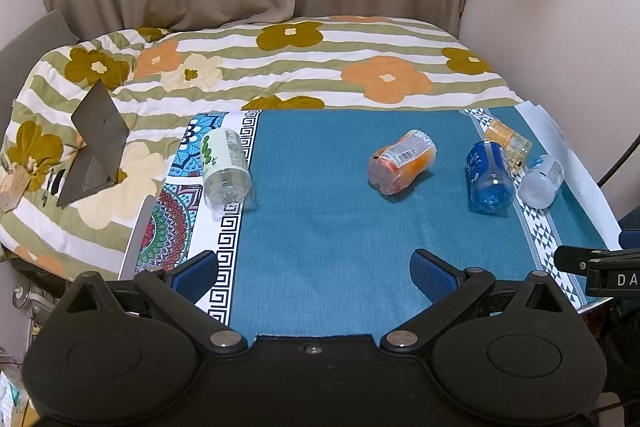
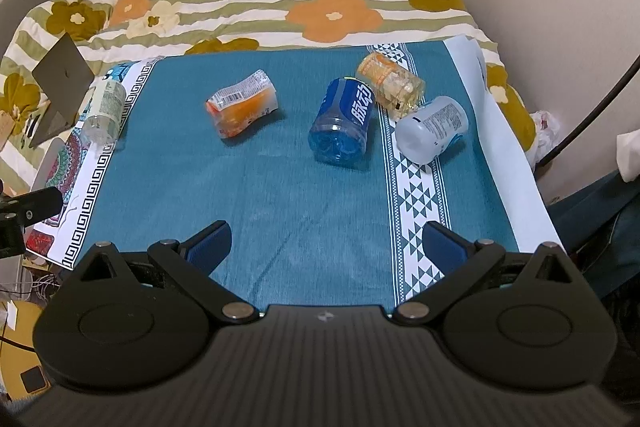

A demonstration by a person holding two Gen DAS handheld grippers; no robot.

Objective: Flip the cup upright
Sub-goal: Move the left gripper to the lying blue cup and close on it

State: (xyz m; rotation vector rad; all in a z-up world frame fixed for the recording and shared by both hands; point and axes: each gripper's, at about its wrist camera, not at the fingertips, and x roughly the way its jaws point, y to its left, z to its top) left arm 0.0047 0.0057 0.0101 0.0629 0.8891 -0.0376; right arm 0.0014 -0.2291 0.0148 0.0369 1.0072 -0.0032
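Several cut-bottle cups lie on their sides on a teal cloth [image 1: 320,227]. A green-labelled clear cup [image 1: 224,163] lies at the left, also in the right wrist view [image 2: 104,107]. An orange cup [image 1: 402,161] [image 2: 242,105] lies mid-table. A blue cup [image 1: 490,175] [image 2: 344,121], a yellow cup [image 1: 506,139] [image 2: 390,83] and a white frosted cup [image 1: 542,181] [image 2: 434,129] lie together at the right. My left gripper [image 1: 314,275] and right gripper [image 2: 326,247] are open and empty, hovering over the near part of the cloth, well short of the cups.
A floral striped quilt [image 1: 280,67] covers the bed behind the table. A grey open laptop [image 1: 94,147] rests on it at the left. Curtains and a wall stand behind. The table's right edge [image 2: 516,147] drops off beside the white cup.
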